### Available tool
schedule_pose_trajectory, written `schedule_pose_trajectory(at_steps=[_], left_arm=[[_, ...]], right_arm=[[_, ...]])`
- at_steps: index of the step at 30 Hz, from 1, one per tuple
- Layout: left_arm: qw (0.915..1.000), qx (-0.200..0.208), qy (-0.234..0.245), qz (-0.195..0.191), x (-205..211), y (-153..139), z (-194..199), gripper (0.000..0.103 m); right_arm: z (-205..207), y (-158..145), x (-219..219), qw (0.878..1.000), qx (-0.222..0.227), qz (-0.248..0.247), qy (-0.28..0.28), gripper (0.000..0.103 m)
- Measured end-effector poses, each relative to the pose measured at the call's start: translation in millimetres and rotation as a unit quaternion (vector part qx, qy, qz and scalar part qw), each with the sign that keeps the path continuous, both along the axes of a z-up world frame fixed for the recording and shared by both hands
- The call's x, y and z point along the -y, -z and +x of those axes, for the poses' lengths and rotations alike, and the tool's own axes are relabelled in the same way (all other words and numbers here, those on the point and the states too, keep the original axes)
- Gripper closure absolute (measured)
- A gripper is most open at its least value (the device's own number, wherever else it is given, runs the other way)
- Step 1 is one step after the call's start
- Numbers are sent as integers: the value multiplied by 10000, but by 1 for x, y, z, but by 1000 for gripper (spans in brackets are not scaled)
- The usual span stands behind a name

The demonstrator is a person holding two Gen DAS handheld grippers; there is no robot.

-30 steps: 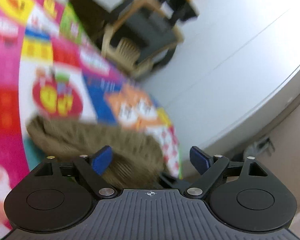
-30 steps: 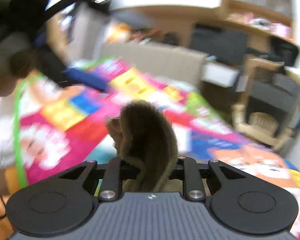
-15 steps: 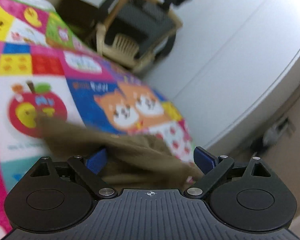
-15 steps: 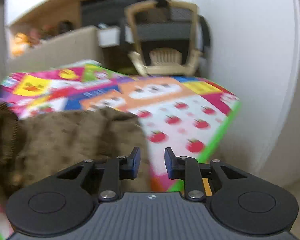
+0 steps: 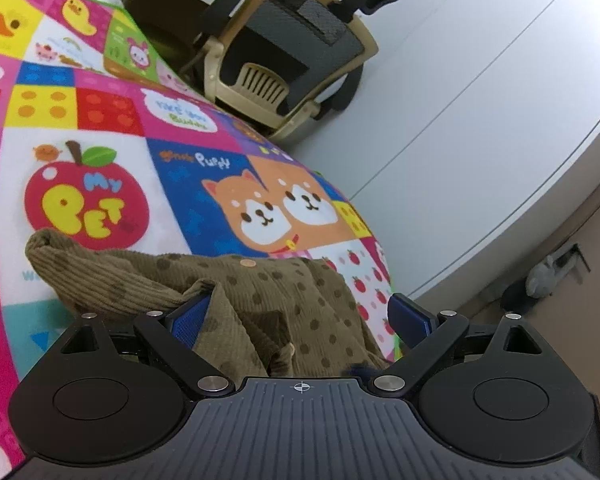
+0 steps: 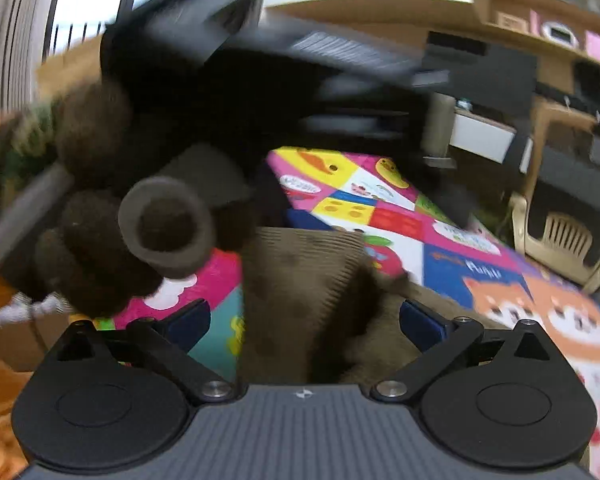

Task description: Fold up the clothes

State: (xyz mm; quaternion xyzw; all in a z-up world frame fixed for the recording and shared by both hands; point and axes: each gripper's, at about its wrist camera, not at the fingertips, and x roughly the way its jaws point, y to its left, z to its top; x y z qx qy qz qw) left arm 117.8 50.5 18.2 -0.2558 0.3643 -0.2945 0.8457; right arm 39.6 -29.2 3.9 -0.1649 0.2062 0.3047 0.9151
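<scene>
Item: brown dotted corduroy garment (image 5: 268, 300), rumpled on play mat (image 5: 100, 128), between and ahead of both tools. Left tool (image 5: 300, 316) and right tool (image 6: 304, 324): released, empty. Risk: pinching bunched layers together, skewing the fold.

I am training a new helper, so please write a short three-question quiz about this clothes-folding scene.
1. True or false: the left gripper is clamped on the brown garment.
2. What does the garment lie on? A) bare floor B) colourful play mat C) chair
3. Fill in: the right gripper is ____.

Key: 1 false, it is open; 2 B; 3 open.
</scene>
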Motion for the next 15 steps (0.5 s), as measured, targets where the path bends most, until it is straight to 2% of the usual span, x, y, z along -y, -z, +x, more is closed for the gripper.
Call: schedule_pose_trajectory(at_steps=[1, 2, 4, 5, 6, 7, 8, 10, 11, 13, 15], left_arm=[[10000, -8, -5, -47, -2, 1, -1, 7], [10000, -15, -10, -93, -5, 1, -2, 7], [9998, -8, -34, -192, -11, 1, -4, 7], [9997, 24, -63, -249, -17, -1, -7, 7], [9995, 73, -100, -302, -23, -3, -10, 7], [9992, 135, -143, -353, -30, -6, -13, 7], [9988, 204, -194, -393, -37, -9, -17, 7], [9979, 323, -341, -449, -50, -16, -23, 6], [9971, 373, -436, -490, -56, -19, -25, 6], [9953, 469, -616, -585, -66, -26, -28, 6], [9930, 588, -743, -700, -74, -35, -30, 6]], right_arm=[[5, 6, -15, 9995, 60, -275, 106, 1], [8, 14, -27, 9973, 303, -595, 315, 1], [16, 30, -40, 9853, 940, -1157, 840, 1], [23, 35, -38, 9831, 952, -1194, 1007, 1], [30, 34, -32, 9891, 628, -942, 944, 2], [36, 33, -26, 9933, 303, -689, 879, 11], [42, 31, -20, 9957, 13, -450, 808, 36], [46, 25, -15, 9974, -337, -66, 634, 78], [48, 21, -12, 9974, -438, 113, 565, 85], [43, 5, 0, 9969, -110, 420, 652, 90], [44, -12, 36, 9906, 13, 880, 1051, 91]])
